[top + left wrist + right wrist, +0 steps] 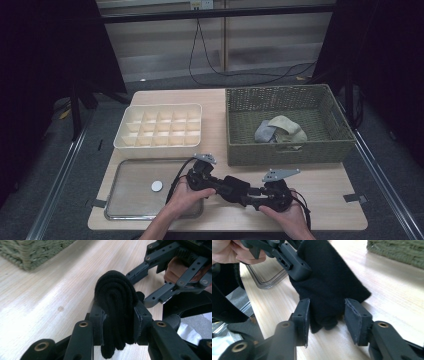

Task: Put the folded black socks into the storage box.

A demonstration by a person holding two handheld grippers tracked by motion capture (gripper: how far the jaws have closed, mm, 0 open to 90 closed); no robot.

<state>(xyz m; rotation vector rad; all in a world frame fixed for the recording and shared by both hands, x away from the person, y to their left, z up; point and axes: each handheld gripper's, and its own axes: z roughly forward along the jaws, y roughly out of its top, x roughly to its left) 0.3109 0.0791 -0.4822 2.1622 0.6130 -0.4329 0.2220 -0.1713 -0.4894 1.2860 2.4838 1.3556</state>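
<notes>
Gripping the folded black cloth (115, 312) low in frame, your left tool (117, 325) clamps it; your right tool (327, 322) stands loose around its end.

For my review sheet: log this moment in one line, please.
left gripper: shut on black sock | right gripper: open around sock's other end | place: table in front of woven basket

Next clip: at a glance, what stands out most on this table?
At the table's near edge, a rolled black sock is stretched between two hand-held tongs: the left tongs clamp its folded end, while the right tongs stand open around the other end, pads off it. Behind them sit a green woven basket with pale socks on the right and a cream divider tray on the left.
</notes>
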